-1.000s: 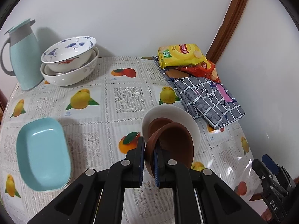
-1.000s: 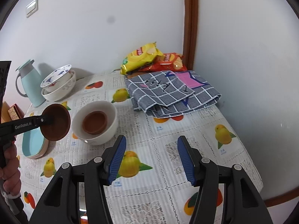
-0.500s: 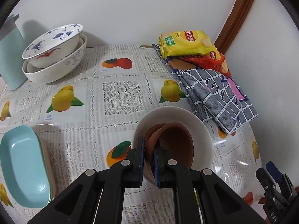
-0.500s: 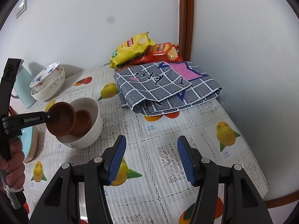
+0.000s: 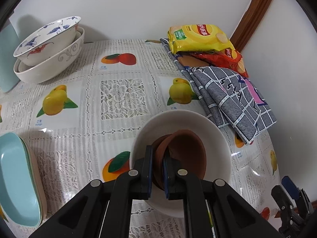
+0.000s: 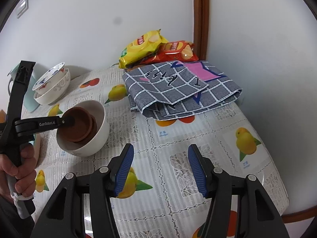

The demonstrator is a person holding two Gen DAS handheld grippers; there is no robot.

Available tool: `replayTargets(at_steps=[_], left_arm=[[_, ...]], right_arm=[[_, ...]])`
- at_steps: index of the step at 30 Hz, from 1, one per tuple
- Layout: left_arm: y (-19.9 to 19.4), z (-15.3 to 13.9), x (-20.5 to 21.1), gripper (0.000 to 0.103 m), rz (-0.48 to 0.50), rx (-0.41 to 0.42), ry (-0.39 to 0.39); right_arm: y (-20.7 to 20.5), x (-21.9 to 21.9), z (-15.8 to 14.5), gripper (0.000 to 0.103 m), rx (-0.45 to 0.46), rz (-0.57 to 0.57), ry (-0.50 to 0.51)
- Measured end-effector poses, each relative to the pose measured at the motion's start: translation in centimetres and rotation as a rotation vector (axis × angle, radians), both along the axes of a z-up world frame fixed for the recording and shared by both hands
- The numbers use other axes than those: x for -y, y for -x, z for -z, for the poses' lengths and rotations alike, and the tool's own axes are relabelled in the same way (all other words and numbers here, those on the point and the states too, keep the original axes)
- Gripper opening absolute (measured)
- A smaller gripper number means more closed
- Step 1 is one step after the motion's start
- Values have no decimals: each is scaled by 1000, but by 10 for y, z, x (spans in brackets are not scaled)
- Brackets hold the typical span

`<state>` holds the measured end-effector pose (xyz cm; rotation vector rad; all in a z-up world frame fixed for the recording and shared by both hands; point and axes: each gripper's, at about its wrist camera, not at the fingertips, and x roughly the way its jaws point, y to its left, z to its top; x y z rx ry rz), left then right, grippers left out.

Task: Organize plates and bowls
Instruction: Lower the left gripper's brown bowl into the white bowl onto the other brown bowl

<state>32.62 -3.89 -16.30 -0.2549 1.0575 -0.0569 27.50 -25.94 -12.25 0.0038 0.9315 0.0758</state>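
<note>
My left hand-held gripper (image 5: 157, 161) is pinching the near rim of a small brown, round, matte bowl (image 5: 186, 154), its 2 blue-padded fingers pressed onto the rim from either side. That bowl sits tilted inside a larger white round ceramic bowl (image 5: 218, 138) and leans on a second brown bowl (image 5: 158, 145) of the same kind already lying in the bottom; from the right wrist view the held bowl (image 6: 75, 125) overlaps the lower one (image 6: 93, 128), and I cannot tell whether it has fully seated. The white bowl (image 6: 99, 132) stands on the counter (image 5: 118, 99), which is covered by a lace-pattern plastic cloth printed with fruit. My right hand-held gripper (image 6: 160, 171) hovers above the counter near its front edge with its fingers spread wide and nothing between them, well apart from the white bowl. At the far left corner I see a blue-and-white patterned porcelain bowl (image 5: 47, 37) nested at a tilt in a wider cream bowl with grey scrollwork (image 5: 53, 65), just beside a pale blue jug (image 5: 7, 59). A light blue rectangular dish (image 5: 15, 180) lies on top of another dish at the left edge. Along the right side a folded grey checked cloth (image 5: 231, 97) lies on the counter, with a yellow crisp bag (image 5: 198, 37) and a red crisp bag (image 5: 227, 59) stacked at its far end.
</note>
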Motion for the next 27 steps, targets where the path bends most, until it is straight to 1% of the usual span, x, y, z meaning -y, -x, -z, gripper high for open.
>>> replayTargets(at_steps=[8, 21, 27], left_arm=[[-2, 4, 0, 9, 3, 0, 10], [7, 3, 3, 12, 39, 5, -20], [12, 0, 10, 17, 67, -1, -45]], right_arm=[[0, 1, 3, 57, -11, 2, -11], [6, -3, 1, 57, -10, -1, -18], [11, -2, -2, 57, -13, 4, -26]])
